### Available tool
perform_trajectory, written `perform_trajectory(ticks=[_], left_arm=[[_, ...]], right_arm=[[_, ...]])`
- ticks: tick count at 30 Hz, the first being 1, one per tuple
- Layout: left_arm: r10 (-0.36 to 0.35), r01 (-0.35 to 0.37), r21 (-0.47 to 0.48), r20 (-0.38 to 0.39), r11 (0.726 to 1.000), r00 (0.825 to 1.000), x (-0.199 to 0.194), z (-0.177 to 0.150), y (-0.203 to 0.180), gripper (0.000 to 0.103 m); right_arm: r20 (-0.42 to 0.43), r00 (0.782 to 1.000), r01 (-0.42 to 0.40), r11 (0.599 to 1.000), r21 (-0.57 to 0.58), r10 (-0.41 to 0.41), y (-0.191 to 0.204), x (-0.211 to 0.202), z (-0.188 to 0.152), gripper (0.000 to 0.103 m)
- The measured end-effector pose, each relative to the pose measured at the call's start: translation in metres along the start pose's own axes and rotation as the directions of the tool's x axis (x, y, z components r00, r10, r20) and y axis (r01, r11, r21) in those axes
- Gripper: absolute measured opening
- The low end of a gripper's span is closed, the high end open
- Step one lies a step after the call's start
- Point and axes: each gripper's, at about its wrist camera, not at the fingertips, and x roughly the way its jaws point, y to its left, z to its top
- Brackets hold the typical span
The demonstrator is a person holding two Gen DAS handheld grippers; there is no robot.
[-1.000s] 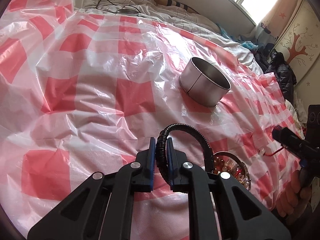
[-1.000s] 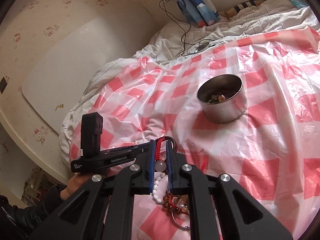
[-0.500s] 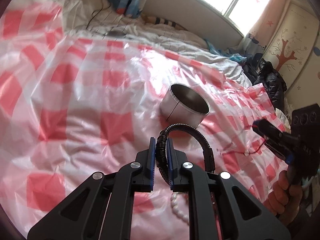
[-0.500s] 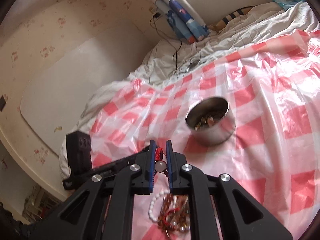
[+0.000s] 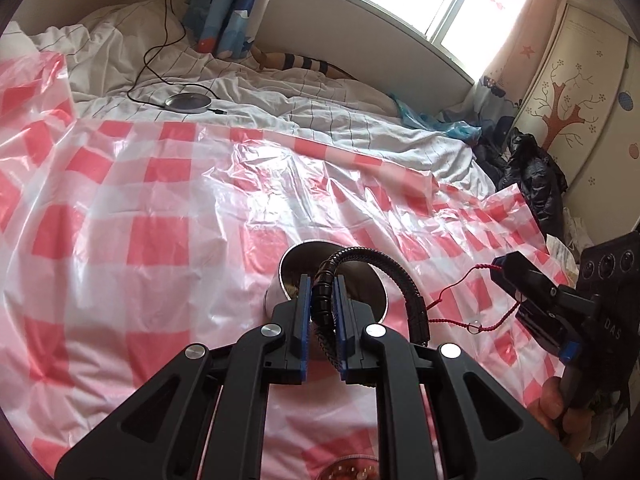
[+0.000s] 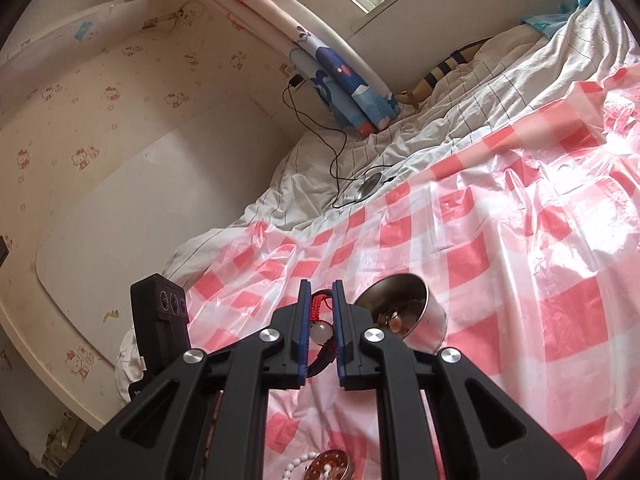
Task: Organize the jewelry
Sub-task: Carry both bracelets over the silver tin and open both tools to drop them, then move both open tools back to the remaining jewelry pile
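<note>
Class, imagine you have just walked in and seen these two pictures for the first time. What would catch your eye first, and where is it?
First, the red-and-white checked plastic sheet spread across the bed. Next, at the middle, the round metal tin with trinkets inside. Each claw grips jewellery near it: the left claw is shut on a black braided bracelet arching over the tin, and the right claw on a red cord bracelet with a pale bead.

The checked sheet (image 5: 168, 200) was thin glossy plastic, crinkled and glaring. The tin (image 6: 420, 320) was bright smooth metal. The black bracelet (image 5: 384, 272) looked ribbed and matt, the red cord (image 6: 320, 304) woven thread. Beyond the sheet's far edge, the bedding (image 5: 320, 112) was soft matt cloth.
</note>
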Motion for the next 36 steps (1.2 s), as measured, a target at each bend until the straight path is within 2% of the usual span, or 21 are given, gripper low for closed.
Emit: perform_trajectory(ticks=[5,11,15,18,19,23,25,26,27,28,29,30,32,36], left_arm=[[0.021,-0.021,-0.021,-0.001,1.0,1.0,0.02,0.007,0.001,0.01],[0.053,-0.053,0.007,-0.019,0.999,0.998,0.045,0.02,-0.003,0.01],[0.11,-0.103,0.067,-0.105,0.992,0.988,0.069,0.017,-0.007,0.012],[0.11,-0.105,0.043,-0.136,0.994,0.985,0.071,0.016,0.0,0.017],[0.094,-0.093,0.02,-0.127,0.995,0.987,0.066,0.019,0.003,0.018],[0.071,-0.074,-0.064,-0.043,0.995,0.997,0.037,0.033,0.017,0.037],[0.072,-0.072,-0.1,-0.003,0.992,0.997,0.024,0.038,0.025,0.04],[0.076,-0.075,-0.113,0.01,0.991,0.997,0.019,0.04,0.028,0.043],[0.077,-0.074,-0.127,0.02,0.989,0.997,0.015,0.042,0.031,0.044],[0.074,-0.07,-0.139,0.027,0.988,0.997,0.012,0.043,0.034,0.045],[0.071,-0.066,-0.15,0.03,0.987,0.997,0.01,0.043,0.037,0.046],[0.071,-0.066,-0.153,0.03,0.986,0.997,0.009,0.043,0.038,0.046],[0.072,-0.067,-0.152,0.027,0.986,0.997,0.009,0.043,0.039,0.047],[0.068,-0.064,-0.145,0.018,0.987,0.998,0.01,0.042,0.037,0.05]], right_arm=[[-0.005,1.0,-0.002,1.0,0.008,0.002,-0.007,0.01,0.007,0.012],[-0.001,1.0,0.001,1.0,0.005,-0.001,-0.011,0.021,0.014,0.012],[0.008,1.0,0.006,1.0,0.0,-0.006,-0.015,0.029,0.021,0.012],[0.002,1.0,0.005,1.0,0.012,-0.005,-0.021,0.039,0.025,0.012],[-0.001,1.0,0.004,1.0,0.014,-0.004,-0.022,0.043,0.026,0.012],[-0.003,1.0,0.008,1.0,0.0,-0.008,-0.02,0.059,0.028,0.012],[-0.015,0.999,0.034,0.999,-0.035,-0.035,-0.016,0.071,0.026,0.013],[-0.032,0.997,0.063,0.996,-0.063,-0.065,-0.014,0.079,0.023,0.025],[-0.076,0.992,0.095,0.991,-0.091,-0.102,-0.013,0.092,0.019,0.052],[-0.141,0.981,0.12,0.987,-0.103,-0.134,-0.015,0.105,0.012,0.064],[-0.203,0.966,0.14,0.984,-0.108,-0.16,-0.017,0.116,0.005,0.069],[-0.25,0.951,0.157,0.98,-0.123,-0.184,-0.018,0.124,-0.001,0.069],[-0.262,0.944,0.165,0.973,-0.16,-0.203,-0.012,0.125,-0.004,0.069],[-0.176,0.97,0.143,0.979,-0.144,-0.168,-0.004,0.097,0.011,0.074]])
